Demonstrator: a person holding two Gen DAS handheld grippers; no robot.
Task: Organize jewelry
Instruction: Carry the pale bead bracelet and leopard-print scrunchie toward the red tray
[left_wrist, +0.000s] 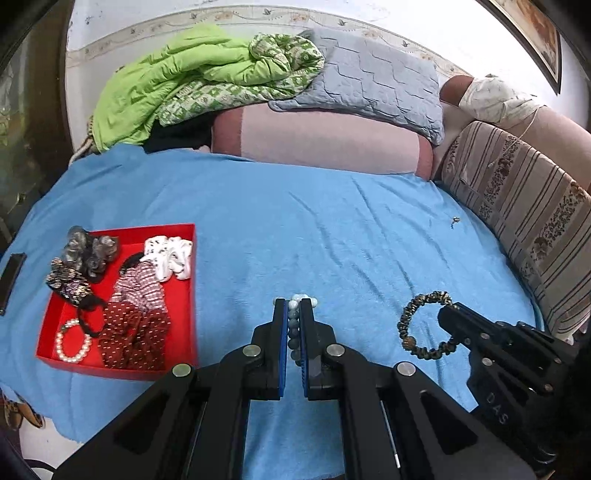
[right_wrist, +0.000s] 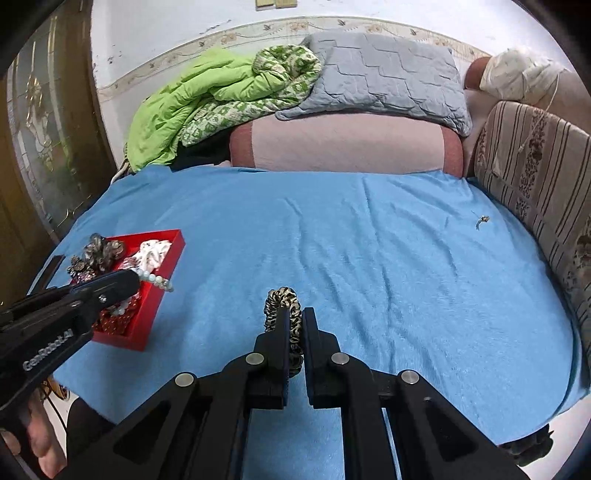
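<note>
My left gripper (left_wrist: 294, 303) is shut on a pale blue-grey bead bracelet (left_wrist: 294, 325) and holds it above the blue blanket, right of the red box (left_wrist: 122, 371). The bracelet (right_wrist: 157, 278) also shows in the right wrist view, over the red box (right_wrist: 147, 325). My right gripper (right_wrist: 295, 314) is shut on a leopard-print scrunchie (right_wrist: 284, 295); in the left wrist view that scrunchie (left_wrist: 415, 321) hangs from the right gripper (left_wrist: 448, 312). The box holds several scrunchies (left_wrist: 133, 321) and a pearl bracelet (left_wrist: 72, 345).
A small metal jewelry piece (left_wrist: 455, 220) lies on the blue blanket (left_wrist: 332, 240) at the far right; it also shows in the right wrist view (right_wrist: 482, 220). Pillows and a green quilt (left_wrist: 184, 81) sit at the back, a striped cushion (left_wrist: 524, 229) on the right. A dark flat object (left_wrist: 11, 280) lies left of the box.
</note>
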